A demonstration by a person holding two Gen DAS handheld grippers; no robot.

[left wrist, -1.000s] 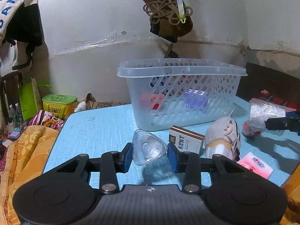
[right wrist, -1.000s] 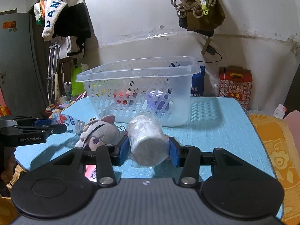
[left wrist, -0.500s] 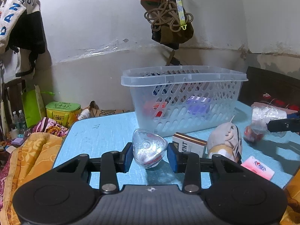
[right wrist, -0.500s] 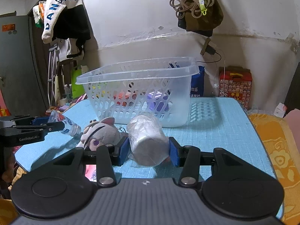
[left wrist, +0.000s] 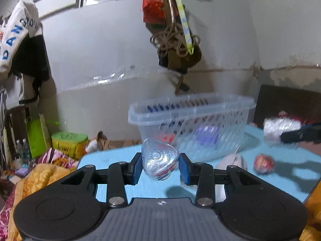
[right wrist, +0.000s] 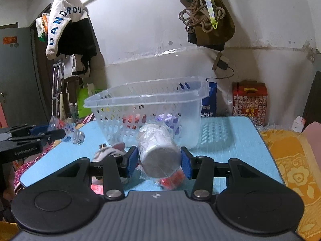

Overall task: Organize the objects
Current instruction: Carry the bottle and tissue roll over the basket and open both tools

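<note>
My left gripper (left wrist: 159, 167) is shut on a clear plastic bottle (left wrist: 159, 163), seen base-on, held above the blue table (left wrist: 112, 158). From the right wrist view the bottle (right wrist: 67, 130) points toward the clear perforated basket (right wrist: 148, 104). My right gripper (right wrist: 159, 160) is shut on a plastic-wrapped white roll (right wrist: 158, 150), lifted off the table in front of the basket. The basket (left wrist: 192, 120) holds red and purple items. The roll also shows at the right of the left wrist view (left wrist: 280, 128).
A plush toy (left wrist: 232, 162) and a red ball (left wrist: 263, 163) lie on the table before the basket. A pink packet (right wrist: 97, 189) lies near the table's front edge. A red box (right wrist: 249, 100) stands behind the table. Orange bedding (right wrist: 295, 170) borders the table's right side.
Both grippers have risen with their loads. The roll now hangs clear of the table. The cigarette box has dropped out of the left wrist view.
</note>
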